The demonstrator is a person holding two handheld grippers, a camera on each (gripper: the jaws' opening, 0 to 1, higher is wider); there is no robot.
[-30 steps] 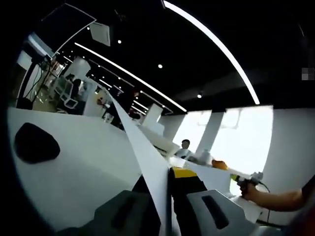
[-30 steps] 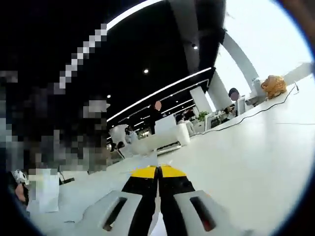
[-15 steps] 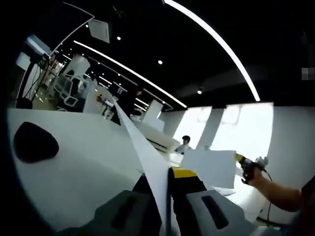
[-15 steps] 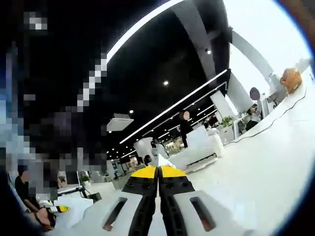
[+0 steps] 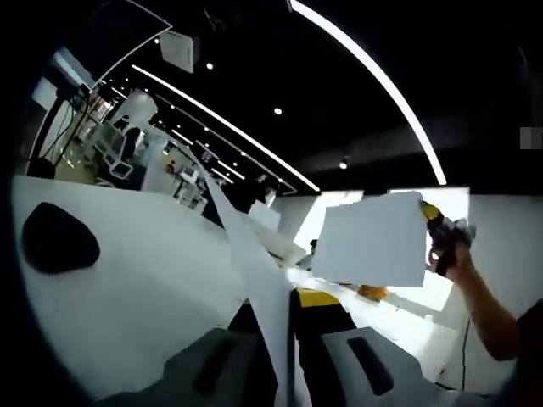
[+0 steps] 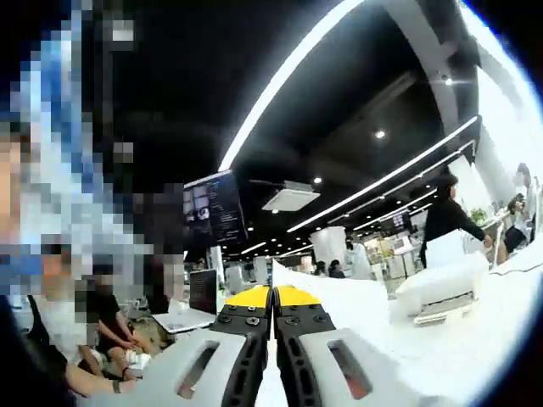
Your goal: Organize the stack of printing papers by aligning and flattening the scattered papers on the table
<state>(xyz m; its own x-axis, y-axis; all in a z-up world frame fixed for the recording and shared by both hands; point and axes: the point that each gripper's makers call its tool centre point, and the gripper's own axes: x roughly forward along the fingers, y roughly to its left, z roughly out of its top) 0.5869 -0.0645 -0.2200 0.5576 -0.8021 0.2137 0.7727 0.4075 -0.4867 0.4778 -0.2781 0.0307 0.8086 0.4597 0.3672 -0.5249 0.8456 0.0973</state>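
Note:
In the left gripper view my left gripper point(image 5: 287, 298) is shut on a white sheet of paper point(image 5: 246, 246). I see that sheet edge-on, rising from between the jaws toward the upper left. To the right, a hand holds my right gripper point(image 5: 434, 222) raised above the white table point(image 5: 144, 288), shut on a second white sheet point(image 5: 369, 242) that hangs broadside to the camera. In the right gripper view the yellow-tipped right gripper point(image 6: 273, 297) is closed, with its sheet point(image 6: 339, 298) spreading out to the right past the tips.
A black rounded object point(image 5: 55, 239) lies on the table at the left. In the right gripper view a white boxy machine point(image 6: 441, 287) stands at the right, a person point(image 6: 450, 219) stands behind it, and people sit at the left point(image 6: 102, 331).
The right gripper has lifted its sheet from near the table to well above it, and its view has swung toward the room. The left gripper and its sheet have barely moved.

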